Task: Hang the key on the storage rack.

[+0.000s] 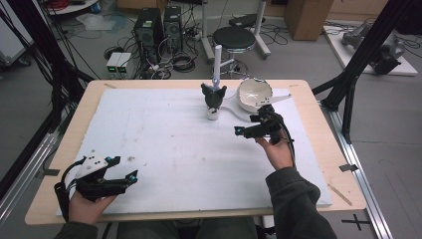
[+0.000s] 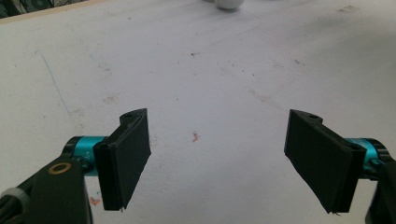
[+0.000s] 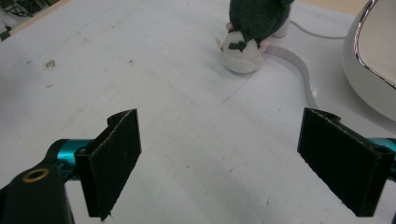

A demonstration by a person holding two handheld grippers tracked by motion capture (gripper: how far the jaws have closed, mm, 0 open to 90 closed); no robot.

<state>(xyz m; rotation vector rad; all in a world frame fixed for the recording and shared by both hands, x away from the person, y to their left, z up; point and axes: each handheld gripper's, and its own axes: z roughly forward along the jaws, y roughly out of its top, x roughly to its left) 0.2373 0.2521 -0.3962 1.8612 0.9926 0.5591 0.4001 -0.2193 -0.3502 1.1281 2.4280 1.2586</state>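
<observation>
A small dark plush toy (image 1: 214, 96) with a white base stands at the back middle of the white mat (image 1: 164, 149), in front of a white upright rod (image 1: 217, 62). The right gripper view has the plush toy (image 3: 252, 28) ahead of the jaws. A white bowl (image 1: 254, 93) sits just right of the toy; the bowl's side (image 3: 369, 74) is at the right edge of that view. My right gripper (image 1: 253, 124) is open, a little in front of the bowl and right of the toy, holding nothing. My left gripper (image 1: 124, 169) rests open at the near left corner over bare mat.
A white strap or cable (image 3: 299, 70) curves across the mat between the toy and the bowl. The mat lies on a wooden table (image 1: 54, 149). Black frame posts (image 1: 358, 55) stand beside the table on the right; a stool (image 1: 234, 37) and computers are behind.
</observation>
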